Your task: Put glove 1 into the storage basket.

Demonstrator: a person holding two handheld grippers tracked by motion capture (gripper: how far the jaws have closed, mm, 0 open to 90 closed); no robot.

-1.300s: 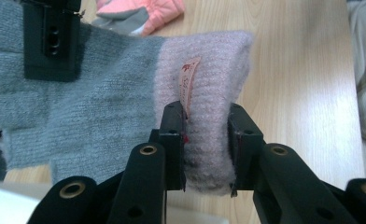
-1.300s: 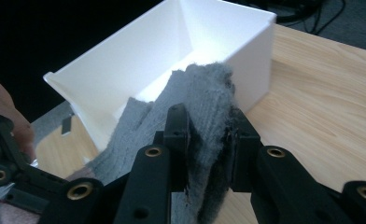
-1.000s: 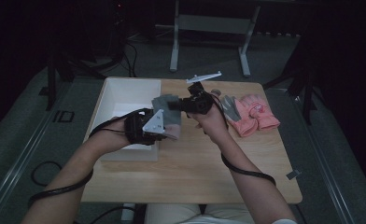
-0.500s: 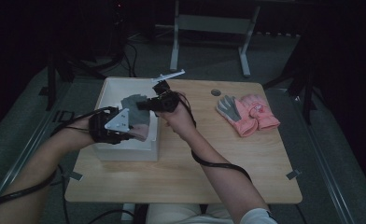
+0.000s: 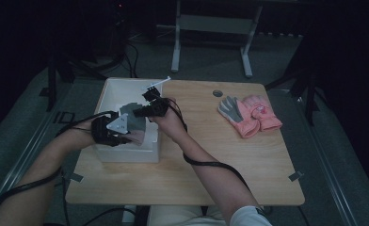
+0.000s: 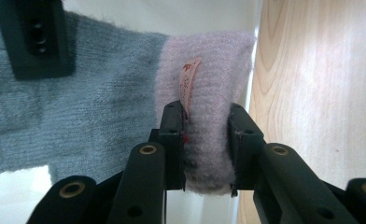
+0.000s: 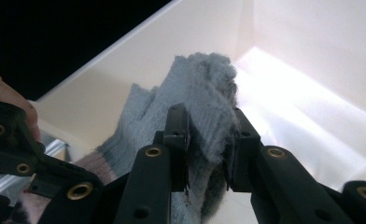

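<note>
A knitted glove (image 5: 134,123), grey at the fingers and pink at the cuff, hangs between my two grippers over the white box (image 5: 108,94). My left gripper (image 6: 205,140) is shut on the pink cuff (image 6: 209,93), beside a small paper label (image 6: 188,84). In the high view the left gripper (image 5: 126,134) sits at the box's near right part. My right gripper (image 7: 208,140) is shut on the grey finger end (image 7: 204,88) above the box's inside. From the high view, that right gripper (image 5: 142,109) is just behind the left one.
Another pink and grey glove (image 5: 249,113) lies on the wooden table (image 5: 220,160) at the back right. A small round grommet (image 5: 217,93) sits in the tabletop near it. A metal stand (image 5: 211,28) rises beyond the table. Cables (image 5: 206,162) trail from both grippers.
Both hands have carried the glove leftward and down, from above the table's middle to over the white box. The camera view has shifted with them.
</note>
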